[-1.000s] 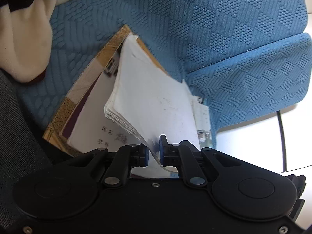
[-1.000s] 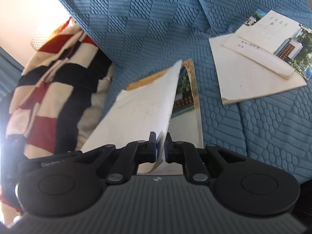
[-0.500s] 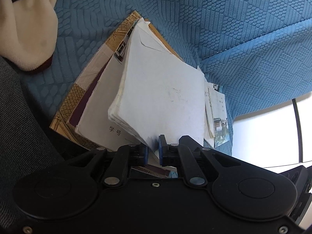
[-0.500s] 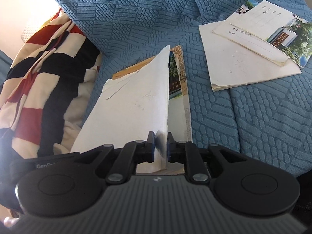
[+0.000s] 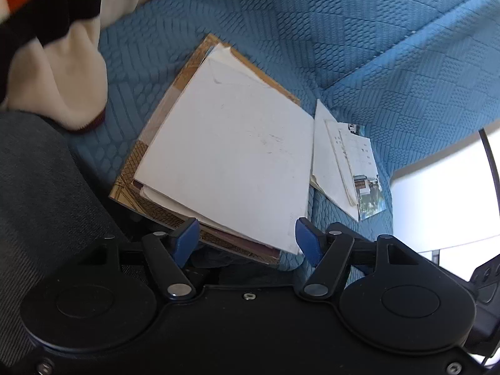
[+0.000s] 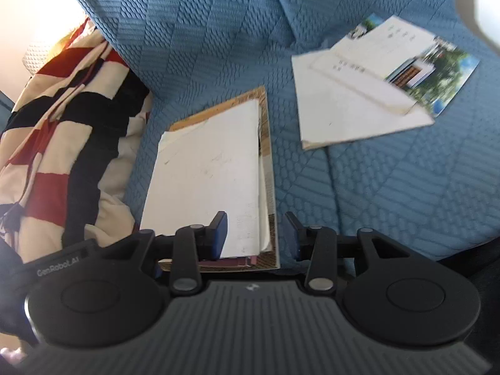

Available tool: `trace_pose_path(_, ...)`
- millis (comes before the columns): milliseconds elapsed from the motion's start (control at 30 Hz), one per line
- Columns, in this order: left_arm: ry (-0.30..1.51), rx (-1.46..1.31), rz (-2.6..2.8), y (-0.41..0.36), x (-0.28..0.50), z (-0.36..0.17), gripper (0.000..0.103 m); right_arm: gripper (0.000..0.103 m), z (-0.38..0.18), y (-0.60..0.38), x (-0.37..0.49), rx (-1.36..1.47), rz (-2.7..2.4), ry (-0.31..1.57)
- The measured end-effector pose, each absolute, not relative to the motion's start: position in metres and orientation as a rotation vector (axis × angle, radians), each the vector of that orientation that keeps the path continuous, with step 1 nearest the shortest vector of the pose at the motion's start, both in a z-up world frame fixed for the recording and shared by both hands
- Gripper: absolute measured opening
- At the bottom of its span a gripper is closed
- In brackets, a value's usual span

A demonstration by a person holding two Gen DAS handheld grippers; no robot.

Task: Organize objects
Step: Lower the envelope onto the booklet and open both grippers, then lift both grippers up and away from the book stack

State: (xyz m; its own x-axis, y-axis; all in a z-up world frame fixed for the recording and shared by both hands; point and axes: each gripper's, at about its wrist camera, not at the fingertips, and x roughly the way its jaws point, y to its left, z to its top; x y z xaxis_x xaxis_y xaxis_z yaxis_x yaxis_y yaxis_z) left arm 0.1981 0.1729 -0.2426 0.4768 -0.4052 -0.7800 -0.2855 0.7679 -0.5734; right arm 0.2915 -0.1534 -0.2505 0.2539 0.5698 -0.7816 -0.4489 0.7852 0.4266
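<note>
A white booklet [image 5: 231,156] lies flat on top of a stack with a brown-patterned book [image 5: 131,184] at the bottom, on the blue sofa seat. The same white booklet [image 6: 206,175] and brown book [image 6: 271,218] show in the right wrist view. My left gripper [image 5: 245,237] is open and empty, its jaws on either side of the stack's near edge. My right gripper [image 6: 254,234] is open and empty over the stack's near right corner. A second pile of white papers with a photo booklet [image 5: 350,165] lies to the right, also in the right wrist view [image 6: 375,93].
A red, black and cream striped blanket [image 6: 59,143] lies bunched left of the stack, also seen in the left wrist view [image 5: 53,50]. The blue quilted sofa back [image 6: 218,25] rises behind. A dark grey fabric [image 5: 40,193] lies at the left near edge.
Both grippers were shut on the white booklet and held it tilted up. Now both have opened and the booklet lies flat on the stack. Both grippers have pulled back a little.
</note>
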Motion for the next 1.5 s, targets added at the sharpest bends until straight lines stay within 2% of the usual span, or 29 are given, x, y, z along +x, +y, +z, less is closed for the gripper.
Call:
trace_pose_path(500,0.929,-0.499,-0.180,0.128,0.187,-0.142,0.074,0.043,-0.155,-0.203,0.276,0.116,0.744,0.840)
trace_pose_path(867,0.828,-0.463,-0.265,0.098,0.171,-0.087,0.082,0.043,-0.111,-0.243,0.254,0.133,0.710,0.724)
trace_pose_path(967,0.819,-0.430,-0.263,0.090,0.166,-0.081,0.085,0.043,-0.108,-0.253,0.249,0.131,0.695,0.706)
trace_pose_path(1100,0.808,-0.384,-0.266,0.079,0.161,-0.078,0.099,0.043,-0.109,-0.266,0.244,0.131,0.670,0.694)
trace_pose_path(1267,0.804,-0.349,-0.288,0.068,0.158,-0.077,0.102,0.043,-0.115,-0.276,0.240,0.118,0.629,0.695)
trace_pose_path(1367,0.794,-0.330,-0.294,0.062,0.155,-0.076,0.102,0.054,-0.118,-0.282,0.237,0.105,0.613,0.690)
trace_pose_path(1433,0.802,-0.323,-0.295,0.057,0.155,-0.076,0.102,0.070,-0.120,-0.286,0.236,0.104,0.608,0.689)
trace_pose_path(1467,0.803,-0.326,-0.298,0.056,0.155,-0.077,0.102,0.083,-0.121,-0.288,0.237,0.105,0.602,0.690)
trace_pose_path(1500,0.802,-0.330,-0.301,0.054,0.154,-0.077,0.102,0.087,-0.122,-0.291,0.237,0.107,0.595,0.689)
